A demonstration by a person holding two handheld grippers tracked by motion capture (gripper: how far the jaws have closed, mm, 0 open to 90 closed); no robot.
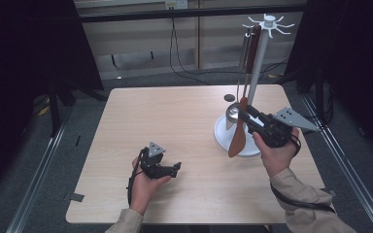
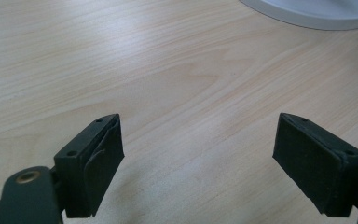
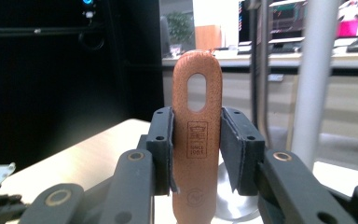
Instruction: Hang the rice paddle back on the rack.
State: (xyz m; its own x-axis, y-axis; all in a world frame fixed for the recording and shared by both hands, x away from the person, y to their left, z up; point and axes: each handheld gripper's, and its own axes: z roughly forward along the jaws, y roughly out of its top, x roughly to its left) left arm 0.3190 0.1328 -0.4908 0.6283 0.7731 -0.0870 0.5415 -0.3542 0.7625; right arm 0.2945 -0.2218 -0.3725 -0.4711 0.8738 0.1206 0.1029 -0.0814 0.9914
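A brown wooden spatula (image 1: pixel 237 140) hangs blade-down over the white round base (image 1: pixel 222 138) of a utensil rack at the table's right. My right gripper (image 1: pixel 245 115) is shut on its handle just below the hanging hole; in the right gripper view the spatula (image 3: pixel 196 154) stands upright between the pads (image 3: pixel 162 140) of my right gripper (image 3: pixel 196 116). My left gripper (image 1: pixel 175 169) rests low over the table's near left, open. In the left gripper view the left gripper (image 2: pixel 199 126) has bare wood between its jaws.
The rack's white pole (image 1: pixel 258 63) rises to a ring of hooks (image 1: pixel 269 22), where a metal ladle (image 1: pixel 232 112) and a dark utensil (image 1: pixel 254 46) hang. A small dark disc (image 1: pixel 229 97) lies behind the base. The base's rim (image 2: pixel 317 11) lies ahead of the left gripper.
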